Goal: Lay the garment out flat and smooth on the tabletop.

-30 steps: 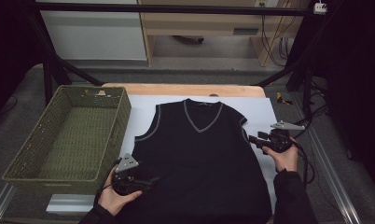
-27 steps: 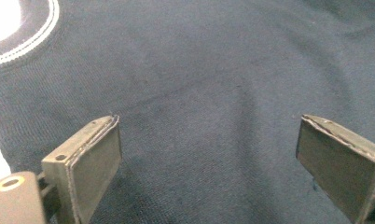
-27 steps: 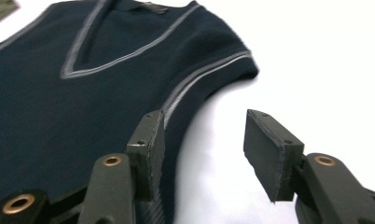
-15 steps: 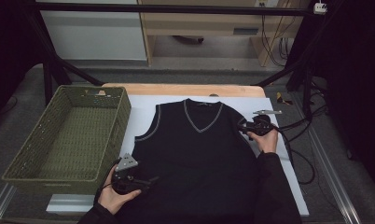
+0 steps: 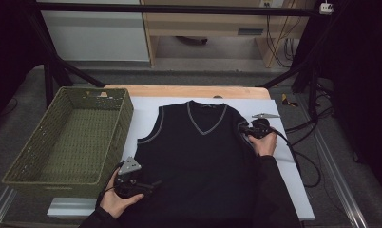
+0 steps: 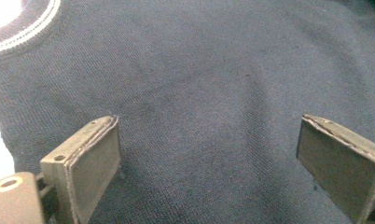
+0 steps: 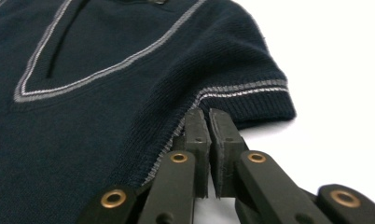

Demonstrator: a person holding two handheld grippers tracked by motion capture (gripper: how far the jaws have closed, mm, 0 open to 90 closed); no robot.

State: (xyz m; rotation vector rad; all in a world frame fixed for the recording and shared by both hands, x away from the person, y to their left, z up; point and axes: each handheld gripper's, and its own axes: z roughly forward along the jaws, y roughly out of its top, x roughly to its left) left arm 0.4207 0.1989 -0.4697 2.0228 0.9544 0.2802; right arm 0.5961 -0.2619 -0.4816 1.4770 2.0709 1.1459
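I've got a dark vest (image 5: 198, 161) lying flat, front up, on the white sheet (image 5: 284, 156) that covers the table, V-neck pointing away from me. Grey trim runs round the neck and both armholes. A green woven basket (image 5: 70, 142) sits just left of the sheet, well apart from both hands.

My right gripper (image 5: 248, 130) is at the vest's right armhole, up by the shoulder. Its jaws have just been closing. In the right gripper view (image 7: 209, 119) the 2 black pads sit pressed together right at the grey-trimmed armhole edge; they seem to pinch that edge, but I cannot tell for sure how much knit is between them. That hand rests on the cloth just below the armhole.

My left gripper (image 5: 148, 185) is down at the vest's lower left side, near the hem, pointing in over the fabric. In the left gripper view (image 6: 209, 154) the 2 pads stand wide apart with bare dark knit between them, nothing clamped. The left armhole trim shows at that view's upper left corner.
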